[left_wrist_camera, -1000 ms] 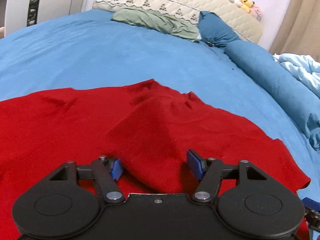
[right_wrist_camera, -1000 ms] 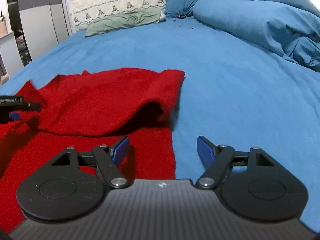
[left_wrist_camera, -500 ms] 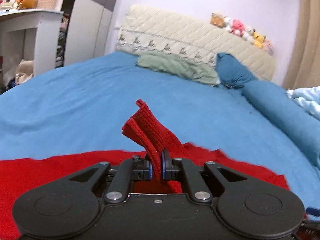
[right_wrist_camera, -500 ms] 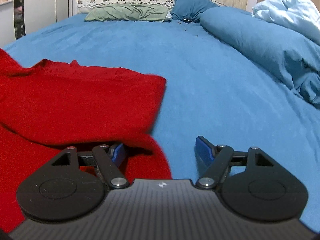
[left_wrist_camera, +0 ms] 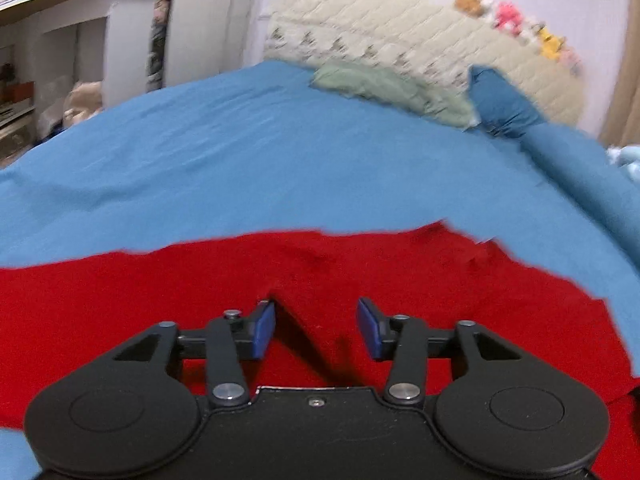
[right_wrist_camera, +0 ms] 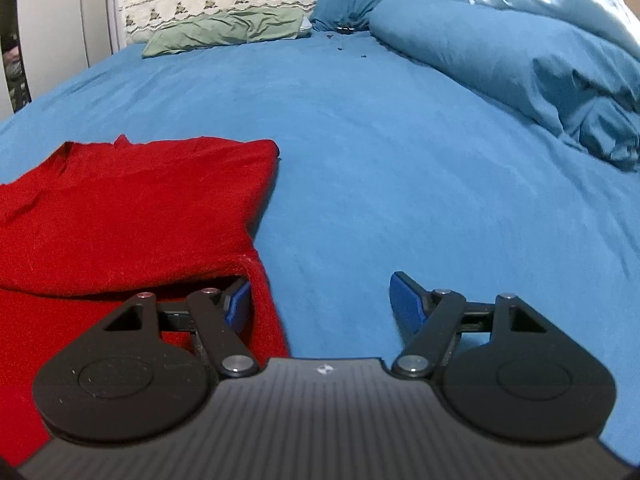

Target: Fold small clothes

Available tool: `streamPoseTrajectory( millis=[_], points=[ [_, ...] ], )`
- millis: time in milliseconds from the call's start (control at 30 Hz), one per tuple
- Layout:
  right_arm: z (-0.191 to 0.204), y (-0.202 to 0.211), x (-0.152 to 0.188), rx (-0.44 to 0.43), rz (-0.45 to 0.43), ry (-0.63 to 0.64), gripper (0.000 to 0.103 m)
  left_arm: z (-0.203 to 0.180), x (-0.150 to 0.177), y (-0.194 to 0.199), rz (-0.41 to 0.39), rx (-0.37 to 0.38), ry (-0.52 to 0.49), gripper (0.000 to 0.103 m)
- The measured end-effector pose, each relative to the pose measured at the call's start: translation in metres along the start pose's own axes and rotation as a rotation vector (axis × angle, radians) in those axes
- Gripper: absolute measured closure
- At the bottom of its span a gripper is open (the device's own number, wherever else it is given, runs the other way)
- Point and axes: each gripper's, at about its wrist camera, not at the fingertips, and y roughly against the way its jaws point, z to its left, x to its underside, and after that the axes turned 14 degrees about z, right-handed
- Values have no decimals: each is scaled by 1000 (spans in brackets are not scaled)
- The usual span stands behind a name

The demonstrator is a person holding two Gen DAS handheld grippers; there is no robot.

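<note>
A red garment (left_wrist_camera: 360, 276) lies spread on the blue bed sheet (left_wrist_camera: 240, 160). My left gripper (left_wrist_camera: 316, 330) is open just above it, with a raised crease of red cloth between the blue pads, not pinched. In the right wrist view the garment (right_wrist_camera: 132, 208) lies at the left, with a folded-over upper layer on a lower one. My right gripper (right_wrist_camera: 320, 304) is open at the garment's right edge. Its left pad (right_wrist_camera: 238, 304) sits under the folded layer and its right pad (right_wrist_camera: 406, 300) is over bare sheet (right_wrist_camera: 400, 160).
A green pillow (left_wrist_camera: 384, 88), a dark blue pillow (left_wrist_camera: 500, 104) and a cream quilted headboard (left_wrist_camera: 400, 36) with plush toys are at the bed's far end. A rolled blue duvet (right_wrist_camera: 520, 68) runs along the right. White shelves (left_wrist_camera: 60, 40) stand at the left.
My left gripper was shut on a lifted fold of red cloth half a second ago; now it has opened and the cloth lies flat. My right gripper stayed open and moved closer to the garment's edge.
</note>
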Motion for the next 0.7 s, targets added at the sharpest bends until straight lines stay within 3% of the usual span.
streamPoseTrajectory(
  millis=[100,233,400,500,567,633,700],
  points=[
    [-1,0,0,-3,5,-6,17,21,11,0,57,-34,33,52],
    [8,16,-5,-2,4,18,17,28,19,15,56,-62,23,52],
    [39,43,-13,-153,-97,128,17,-7,10,27,1,47,-47,42],
    [59,26,-17,-221,-77,160,17,-39,3,15,0,76,-125,42],
    [61,6,-16,-216,-25,134,17,-53,2,5,-1,81,-159,42],
    [56,-8,-9,-200,25,110,19,-56,3,-5,10,79,-169,42],
    [51,-4,-1,-222,-1,113,19,-53,4,-16,43,69,-159,42]
  ],
)
